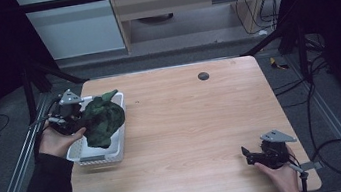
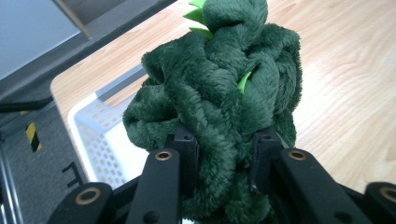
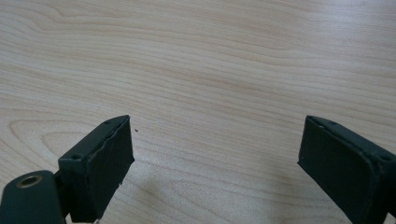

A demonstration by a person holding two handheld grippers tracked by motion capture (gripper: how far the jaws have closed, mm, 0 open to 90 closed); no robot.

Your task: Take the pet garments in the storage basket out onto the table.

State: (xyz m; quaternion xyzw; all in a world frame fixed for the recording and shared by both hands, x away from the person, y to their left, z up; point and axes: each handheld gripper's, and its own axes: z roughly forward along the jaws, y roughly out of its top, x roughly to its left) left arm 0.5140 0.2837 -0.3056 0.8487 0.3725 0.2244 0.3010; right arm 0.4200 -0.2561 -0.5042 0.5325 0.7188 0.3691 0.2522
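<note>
Dark green plush — a bunched-up soft toy (image 2: 219, 93) with bright green trim — is pinched between the jaws of the left gripper (image 2: 224, 154), held over the white perforated basket (image 1: 120, 146) at the table's (image 1: 204, 131) left edge. The right gripper (image 3: 215, 158) hangs low over bare wood near the right corner — jaws spread wide, holding nothing.

A dark green fuzzy cloth (image 1: 102, 119), all scrunched up in a soft lump, sits over the white basket (image 1: 100, 157) at the left of the frame.
</note>
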